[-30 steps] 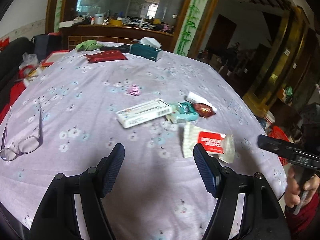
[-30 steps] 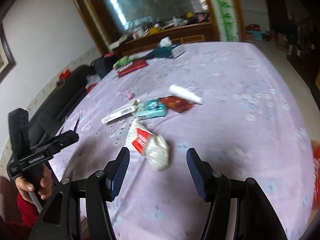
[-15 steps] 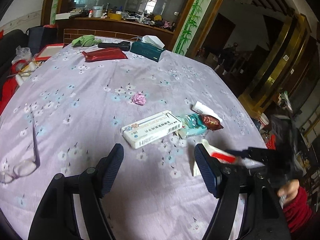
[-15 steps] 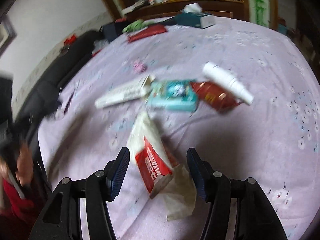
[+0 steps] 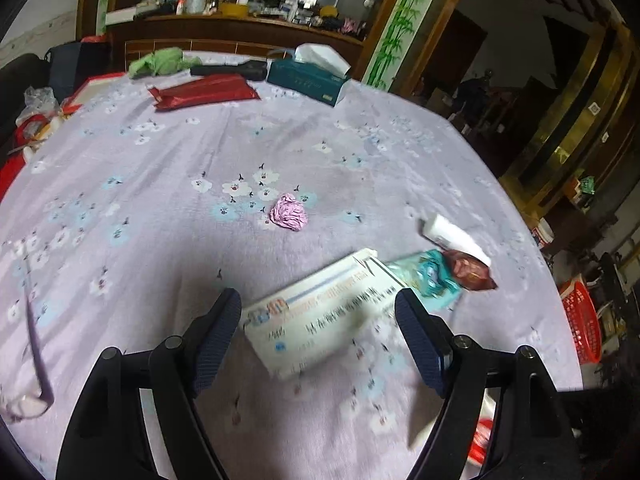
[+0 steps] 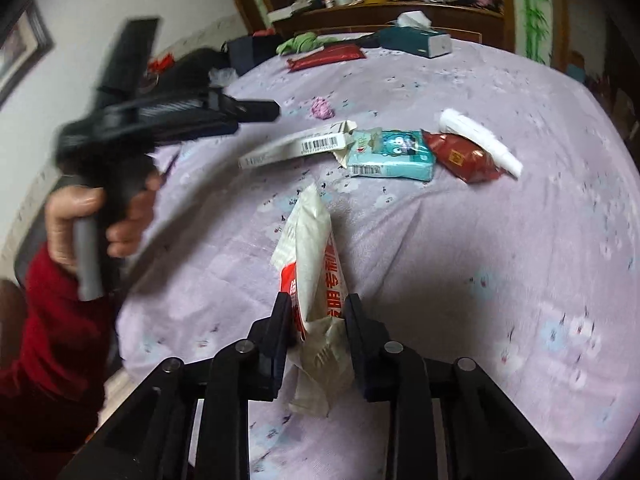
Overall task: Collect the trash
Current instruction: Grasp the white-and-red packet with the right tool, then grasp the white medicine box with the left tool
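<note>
Lilac flowered tablecloth (image 5: pixel 168 168) carries scattered litter; the right gripper (image 6: pixel 316 312) pinches the red-and-white wrapper (image 6: pixel 316 248) at its near end; the left gripper (image 5: pixel 318 324), jaws spread, frames the white carton (image 5: pixel 320 312), whose long axis runs slantwise across the gap, nearest that hand.

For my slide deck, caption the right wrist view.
Right gripper pinches a red-and-white wrapper above the lilac tablecloth.
</note>
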`<state>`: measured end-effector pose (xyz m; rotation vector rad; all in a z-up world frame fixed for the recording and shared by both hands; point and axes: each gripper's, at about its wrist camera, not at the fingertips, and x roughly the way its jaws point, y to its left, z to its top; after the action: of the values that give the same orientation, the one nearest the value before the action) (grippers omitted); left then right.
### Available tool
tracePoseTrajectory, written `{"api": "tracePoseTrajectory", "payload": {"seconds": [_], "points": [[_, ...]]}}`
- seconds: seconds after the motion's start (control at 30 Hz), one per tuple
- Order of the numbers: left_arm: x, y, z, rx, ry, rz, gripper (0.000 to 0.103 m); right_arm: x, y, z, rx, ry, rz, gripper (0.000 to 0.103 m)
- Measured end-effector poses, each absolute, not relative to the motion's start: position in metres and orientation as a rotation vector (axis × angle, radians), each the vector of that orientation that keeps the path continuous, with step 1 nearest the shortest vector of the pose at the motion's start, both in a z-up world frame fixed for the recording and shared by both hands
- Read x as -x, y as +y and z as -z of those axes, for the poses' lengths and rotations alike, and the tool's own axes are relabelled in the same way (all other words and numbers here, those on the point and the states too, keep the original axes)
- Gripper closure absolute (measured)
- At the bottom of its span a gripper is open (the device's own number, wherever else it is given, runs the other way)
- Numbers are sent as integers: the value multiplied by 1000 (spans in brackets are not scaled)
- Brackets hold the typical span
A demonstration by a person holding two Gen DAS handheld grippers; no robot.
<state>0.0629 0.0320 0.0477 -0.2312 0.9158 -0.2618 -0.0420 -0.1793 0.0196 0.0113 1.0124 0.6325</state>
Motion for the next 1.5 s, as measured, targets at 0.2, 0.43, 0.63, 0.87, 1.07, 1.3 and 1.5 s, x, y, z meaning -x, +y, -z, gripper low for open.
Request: {"api": "tracePoseTrajectory", "payload": {"seconds": [0.2, 0.43, 0.63, 0.87, 1.07, 1.3, 1.5], "points": [[-86, 33, -27, 299, 1003, 333, 25, 50, -199, -27, -105, 980, -630, 75], [-59, 18, -31, 252, 1004, 448, 24, 57, -218, -32, -182, 955, -628, 75], [-26, -9, -38, 72, 946, 435, 23, 62, -232, -31, -234, 939, -606, 75], [-51, 2, -52, 2, 890, 356, 23, 67, -240, -32, -253, 927, -588, 75], [-92, 21, -23, 160, 1039, 399, 23, 70, -242, -32, -269, 926, -589, 75], [-51, 3, -17, 138, 1060, 508, 23, 68, -248, -31, -290, 925, -581, 75], [-21, -23, -17, 31, 1006, 373, 23, 68, -246, -29, -284, 919, -551, 75]]}}
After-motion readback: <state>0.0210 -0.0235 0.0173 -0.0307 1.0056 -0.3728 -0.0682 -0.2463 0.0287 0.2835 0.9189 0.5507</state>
